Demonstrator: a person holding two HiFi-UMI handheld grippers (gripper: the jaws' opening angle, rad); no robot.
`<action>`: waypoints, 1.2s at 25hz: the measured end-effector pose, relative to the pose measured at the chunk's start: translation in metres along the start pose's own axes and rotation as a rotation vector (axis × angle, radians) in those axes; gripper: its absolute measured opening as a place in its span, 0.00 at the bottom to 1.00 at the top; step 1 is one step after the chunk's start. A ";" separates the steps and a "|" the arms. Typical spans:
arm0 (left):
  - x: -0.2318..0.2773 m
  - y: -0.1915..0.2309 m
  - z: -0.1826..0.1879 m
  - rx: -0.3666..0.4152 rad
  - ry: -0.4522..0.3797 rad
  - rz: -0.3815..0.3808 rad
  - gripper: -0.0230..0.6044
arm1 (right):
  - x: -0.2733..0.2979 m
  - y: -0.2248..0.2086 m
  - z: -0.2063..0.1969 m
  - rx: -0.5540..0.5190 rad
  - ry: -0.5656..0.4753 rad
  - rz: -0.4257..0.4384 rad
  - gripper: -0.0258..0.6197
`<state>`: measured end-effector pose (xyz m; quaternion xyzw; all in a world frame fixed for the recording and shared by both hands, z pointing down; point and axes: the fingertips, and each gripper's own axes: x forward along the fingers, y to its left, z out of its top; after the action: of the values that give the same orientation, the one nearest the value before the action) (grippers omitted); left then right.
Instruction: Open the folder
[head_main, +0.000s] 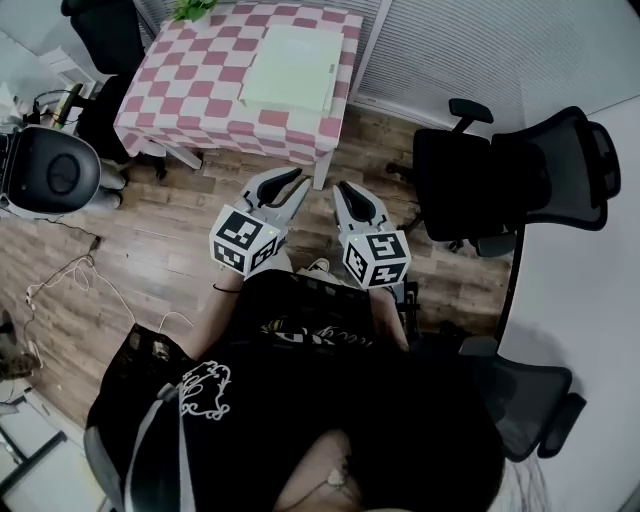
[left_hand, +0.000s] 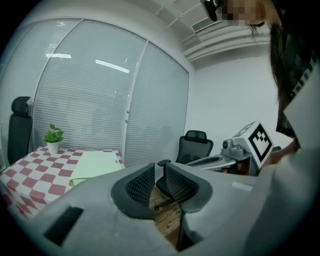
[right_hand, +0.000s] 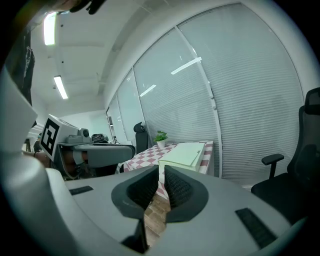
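The folder (head_main: 292, 68) is laid flat on the checked surface (head_main: 190, 85), straight ahead and well apart, its long side pointing away. The left tongs (head_main: 300, 181) and right tongs (head_main: 342, 188) are seen clenched on nothing, about equally near.

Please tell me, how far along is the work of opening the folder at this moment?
Done: nothing visible yet; the pale green folder lies closed on the checked table. In hand: the left hand-held gripper and the right hand-held gripper are both shut and empty, held over the wooden floor, short of the table. Left: reach the folder, grip its cover, and lift it open.
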<state>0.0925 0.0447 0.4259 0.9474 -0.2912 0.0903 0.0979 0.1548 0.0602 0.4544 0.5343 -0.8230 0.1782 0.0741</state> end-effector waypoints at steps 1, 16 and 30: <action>0.001 -0.002 -0.002 0.001 0.006 0.006 0.16 | 0.000 -0.002 -0.002 0.002 0.001 0.009 0.10; 0.007 0.040 -0.008 0.004 0.034 0.071 0.16 | 0.040 -0.012 0.000 0.015 0.028 0.044 0.10; 0.065 0.168 0.016 0.010 0.040 -0.030 0.16 | 0.153 -0.046 0.035 0.068 0.055 -0.082 0.10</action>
<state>0.0511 -0.1302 0.4471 0.9500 -0.2746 0.1092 0.1005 0.1350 -0.1007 0.4799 0.5645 -0.7917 0.2174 0.0857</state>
